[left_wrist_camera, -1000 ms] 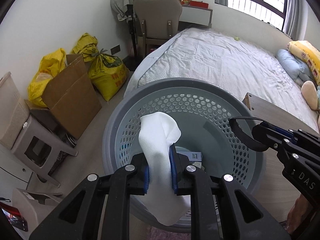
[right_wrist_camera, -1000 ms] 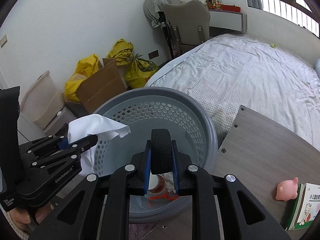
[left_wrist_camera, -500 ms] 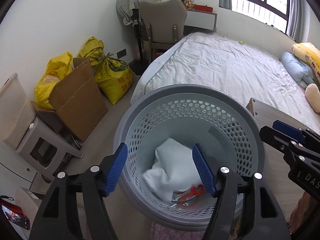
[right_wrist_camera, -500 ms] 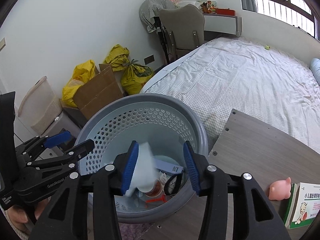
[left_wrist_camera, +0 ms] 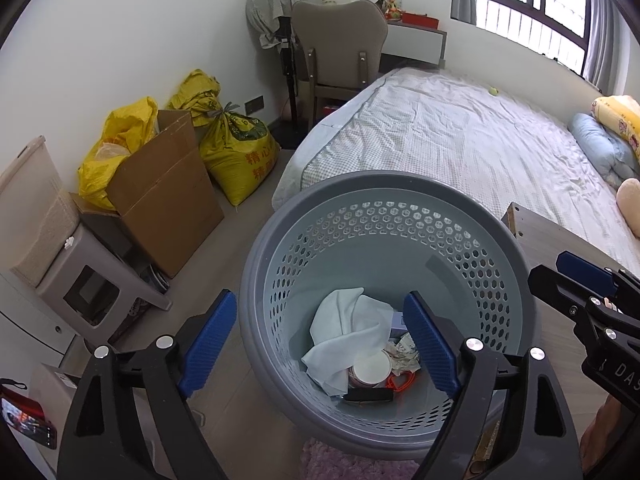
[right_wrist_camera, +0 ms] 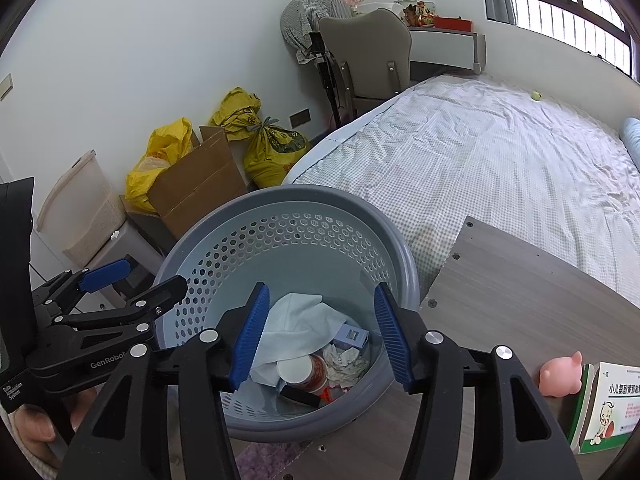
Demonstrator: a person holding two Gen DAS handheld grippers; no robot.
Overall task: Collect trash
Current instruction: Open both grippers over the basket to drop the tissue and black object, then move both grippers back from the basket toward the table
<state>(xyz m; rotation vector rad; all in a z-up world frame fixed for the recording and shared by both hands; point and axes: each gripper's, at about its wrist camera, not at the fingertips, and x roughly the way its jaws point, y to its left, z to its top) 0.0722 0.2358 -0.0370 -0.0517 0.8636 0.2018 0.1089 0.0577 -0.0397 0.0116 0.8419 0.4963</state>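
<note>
Dropped white cloth (left_wrist_camera: 344, 336) under "GenRobot"-marked hand-held gripper (right_wrist_camera: 132, 280)

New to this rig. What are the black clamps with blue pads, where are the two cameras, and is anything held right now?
No robot here: a person holds a hand-held two-finger clamp in each hand, and each clamp carries a fisheye camera looking forward along its fingers. One picture looks out from the left gripper, the other from the right gripper; each also catches the other clamp at its edge. Both hang over a grey perforated basket beside a bed and a wooden table. Both sets of jaws are opening with nothing between the pads. In the basket lie a white cloth, a paper cup, a black strap and crumpled paper. On the table: a pink pig toy and a medicine box.
</note>
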